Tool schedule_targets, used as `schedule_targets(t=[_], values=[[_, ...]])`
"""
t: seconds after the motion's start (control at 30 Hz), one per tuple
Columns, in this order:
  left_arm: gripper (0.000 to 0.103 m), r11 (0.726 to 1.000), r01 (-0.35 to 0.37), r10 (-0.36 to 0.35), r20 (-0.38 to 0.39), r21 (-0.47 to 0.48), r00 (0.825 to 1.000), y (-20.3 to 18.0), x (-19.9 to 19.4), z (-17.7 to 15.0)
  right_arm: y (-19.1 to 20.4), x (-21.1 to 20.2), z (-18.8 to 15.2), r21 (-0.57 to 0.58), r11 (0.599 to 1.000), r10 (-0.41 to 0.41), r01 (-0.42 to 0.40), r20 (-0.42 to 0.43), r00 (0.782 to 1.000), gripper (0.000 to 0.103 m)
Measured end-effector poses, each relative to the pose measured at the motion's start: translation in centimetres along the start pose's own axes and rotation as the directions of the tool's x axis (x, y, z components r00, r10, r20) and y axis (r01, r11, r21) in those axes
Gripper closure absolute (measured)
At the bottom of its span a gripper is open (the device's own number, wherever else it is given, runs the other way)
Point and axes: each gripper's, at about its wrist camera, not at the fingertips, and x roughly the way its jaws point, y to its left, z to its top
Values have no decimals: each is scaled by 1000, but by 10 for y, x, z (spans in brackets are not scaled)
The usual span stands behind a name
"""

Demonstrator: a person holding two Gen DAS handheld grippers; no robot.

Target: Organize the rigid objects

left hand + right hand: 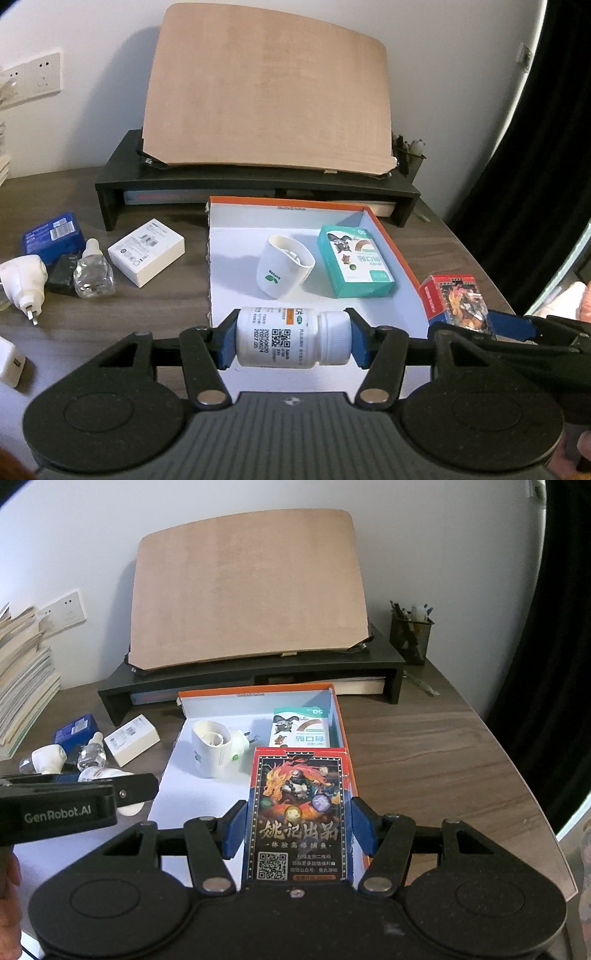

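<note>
- Above the near end of the open box point(391, 240), the left claw point(291, 341) grips a white pill bottle point(284, 341), long axis crosswise between the pads.
- Beside it, over the box's right wall, the right claw point(295, 830) clamps a card pack point(297, 812), upright.

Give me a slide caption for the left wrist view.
Left gripper holds white pill bottle sideways over the orange-rimmed box.

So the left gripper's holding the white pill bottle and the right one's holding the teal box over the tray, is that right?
Not quite. The right gripper holds the red card box, as the right wrist view shows; the teal box already lies in the tray. The left gripper does hold the white pill bottle.
</note>
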Motion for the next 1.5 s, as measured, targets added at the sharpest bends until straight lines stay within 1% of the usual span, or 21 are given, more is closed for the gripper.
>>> schedule_targets(t=[0.33, 0.8, 1.5], values=[[45, 1000, -20, 21, 20, -14, 1000, -7, 7, 2, -8, 17, 7, -16, 999, 33, -33, -1, 999, 32], [45, 997, -63, 65, 42, -46, 997, -2, 14, 9, -11, 41, 19, -37, 997, 73, -73, -1, 997, 32], [45, 997, -65, 66, 32, -34, 997, -3, 27, 17, -11, 57, 26, -30, 996, 80, -80, -20, 997, 32]])
